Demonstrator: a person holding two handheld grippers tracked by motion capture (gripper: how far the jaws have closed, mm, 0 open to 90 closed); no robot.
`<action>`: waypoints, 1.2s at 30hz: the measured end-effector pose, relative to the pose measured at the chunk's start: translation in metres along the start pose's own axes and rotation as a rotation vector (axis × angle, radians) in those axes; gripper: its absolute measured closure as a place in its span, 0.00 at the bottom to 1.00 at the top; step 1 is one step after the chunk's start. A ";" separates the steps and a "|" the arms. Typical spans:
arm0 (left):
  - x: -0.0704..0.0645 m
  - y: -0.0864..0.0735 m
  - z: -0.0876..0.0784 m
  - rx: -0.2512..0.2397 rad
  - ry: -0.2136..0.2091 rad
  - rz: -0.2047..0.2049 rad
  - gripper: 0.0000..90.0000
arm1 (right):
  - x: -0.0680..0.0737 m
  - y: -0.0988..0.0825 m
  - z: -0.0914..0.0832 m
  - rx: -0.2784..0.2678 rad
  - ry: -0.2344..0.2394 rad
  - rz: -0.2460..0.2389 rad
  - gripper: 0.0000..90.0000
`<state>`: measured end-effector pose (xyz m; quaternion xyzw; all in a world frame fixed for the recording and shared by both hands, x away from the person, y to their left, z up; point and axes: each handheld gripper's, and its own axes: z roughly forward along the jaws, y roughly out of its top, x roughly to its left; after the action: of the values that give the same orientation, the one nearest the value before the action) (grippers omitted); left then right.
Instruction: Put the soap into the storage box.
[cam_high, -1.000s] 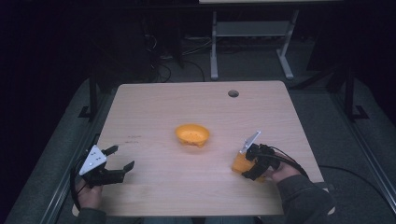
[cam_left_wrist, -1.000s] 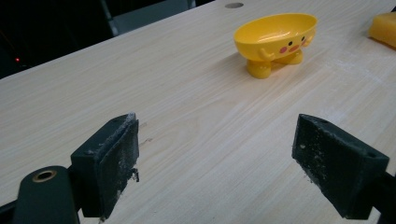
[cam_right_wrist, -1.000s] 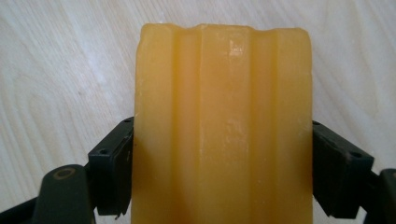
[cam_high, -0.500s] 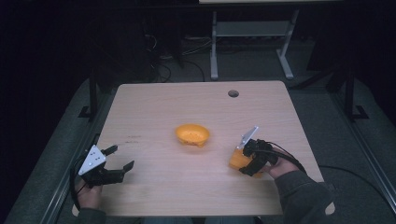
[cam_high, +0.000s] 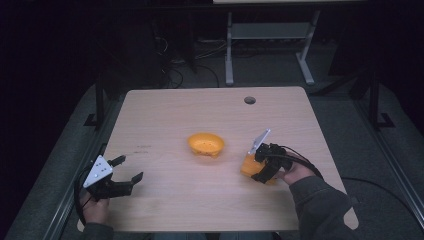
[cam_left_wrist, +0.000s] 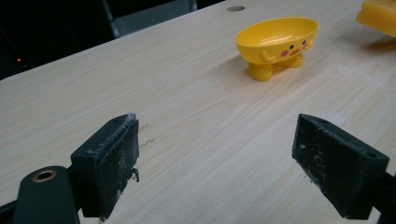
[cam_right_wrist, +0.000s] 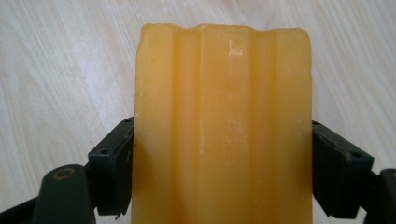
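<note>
The orange soap bar (cam_right_wrist: 223, 126) sits clamped between the two fingers (cam_right_wrist: 111, 172) of the right gripper (cam_high: 263, 162), its ribbed face turned to that gripper's camera and its far end projecting well beyond the fingertips. In the high view the bar (cam_high: 248, 165) shows on the left of the right hand (cam_high: 296, 172). Against the frames of a second and half a second ago, gripper and bar have shifted to the left, toward the yellow dish (cam_high: 205, 144), and in the left gripper view the bar (cam_left_wrist: 379, 16) casts a shadow apart from itself, which suggests it is raised off the bench (cam_high: 170, 115); contact cannot be ruled out.

The dish, a footed soap holder with a small face on its side (cam_left_wrist: 276, 43), stands empty ahead of the bar, near but not touching. Judgement: the carry toward the dish is under way, and placing the bar in it is not yet done.

The left gripper (cam_high: 122, 175) has not moved across the three high views. Its fingers (cam_left_wrist: 108, 163) stand spread wide with nothing between them, low over the bench's near left corner, the dish well ahead of them.
</note>
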<state>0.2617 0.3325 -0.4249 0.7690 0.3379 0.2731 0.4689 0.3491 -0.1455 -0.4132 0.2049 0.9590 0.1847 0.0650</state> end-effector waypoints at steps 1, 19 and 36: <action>0.000 0.000 0.000 0.000 0.000 0.000 0.15 | 0.000 0.001 -0.001 -0.005 -0.001 0.001 0.23; 0.001 0.000 0.000 -0.003 0.001 -0.001 0.15 | -0.001 0.022 -0.004 -0.026 0.011 -0.035 0.23; 0.001 0.000 -0.001 -0.007 0.002 -0.003 0.15 | -0.006 0.049 -0.007 -0.025 0.013 -0.070 0.23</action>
<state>0.2617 0.3338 -0.4245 0.7665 0.3388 0.2744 0.4716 0.3711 -0.1086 -0.3882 0.1691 0.9636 0.1958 0.0677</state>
